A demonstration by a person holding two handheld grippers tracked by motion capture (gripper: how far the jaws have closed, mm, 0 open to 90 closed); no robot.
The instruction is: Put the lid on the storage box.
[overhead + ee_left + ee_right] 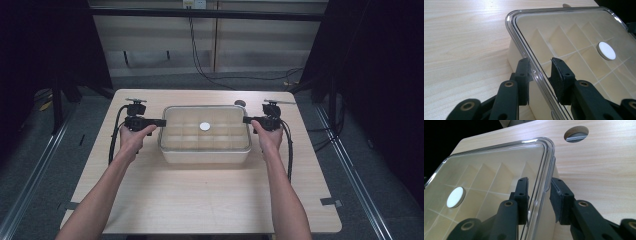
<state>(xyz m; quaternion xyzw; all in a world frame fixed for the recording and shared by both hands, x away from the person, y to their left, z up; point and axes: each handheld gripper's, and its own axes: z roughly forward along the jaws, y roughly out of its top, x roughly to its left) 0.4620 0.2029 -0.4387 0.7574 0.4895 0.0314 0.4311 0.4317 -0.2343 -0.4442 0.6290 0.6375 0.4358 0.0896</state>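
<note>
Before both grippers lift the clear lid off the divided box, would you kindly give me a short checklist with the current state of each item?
1. Left gripper straddles the rim of the clear plastic lid: ok.
2. Right gripper straddles the opposite rim: ok.
3. Jaws closed firmly on the rim: not ok; gaps show on both.
4. Grippers at matching positions on the two short sides: ok.
5. Cream divided box flat on the light wooden table: ok.
6. Lid unlatched from the box: cannot tell.
</note>
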